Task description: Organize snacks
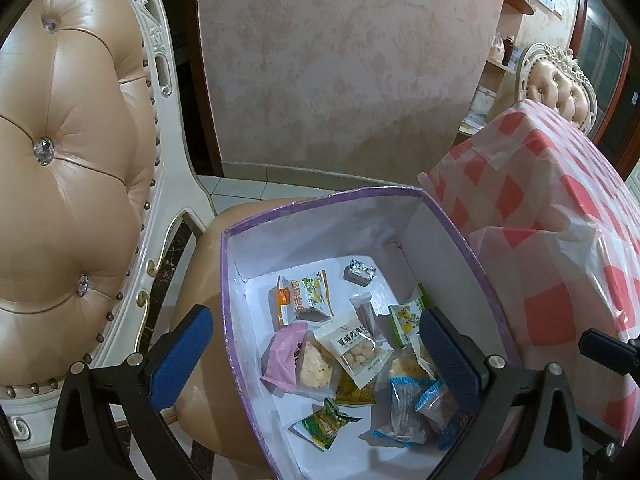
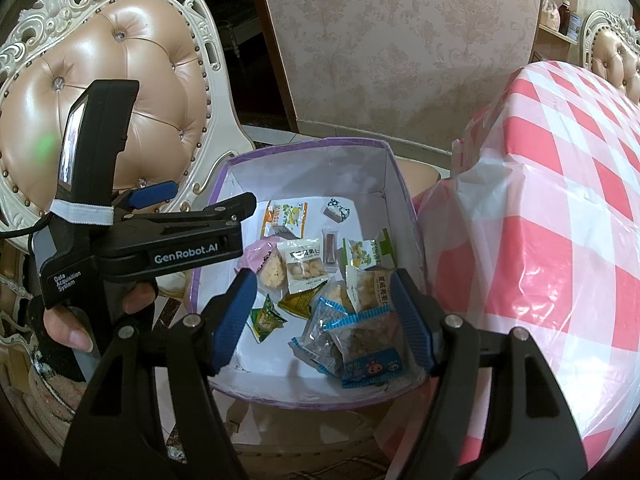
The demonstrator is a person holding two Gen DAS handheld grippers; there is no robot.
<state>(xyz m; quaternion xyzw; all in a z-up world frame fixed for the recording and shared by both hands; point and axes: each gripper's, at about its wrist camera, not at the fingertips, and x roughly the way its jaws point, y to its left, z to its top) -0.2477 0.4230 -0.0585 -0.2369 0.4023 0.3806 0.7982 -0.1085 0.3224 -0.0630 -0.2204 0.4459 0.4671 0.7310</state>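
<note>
A purple-edged white box [image 1: 320, 220] stands on a chair seat and holds several wrapped snack packets [image 1: 356, 350]. It also shows in the right wrist view [image 2: 248, 184], with the packets [image 2: 304, 266] on its floor. My left gripper [image 1: 316, 352] is open, its jaws straddling the box's left wall, and holds nothing. My right gripper [image 2: 324, 316] is open above the box's near end, over blue-trimmed packets [image 2: 360, 340], and holds nothing. The left gripper's body [image 2: 160, 248] is seen at the left in the right wrist view.
A tufted tan chair back [image 1: 68, 168] stands at the left. A table with a red-and-white checked cover [image 2: 560, 200] under clear plastic stands close at the right of the box. A patterned wall [image 1: 340, 60] is behind, with tiled floor [image 1: 256, 190] below.
</note>
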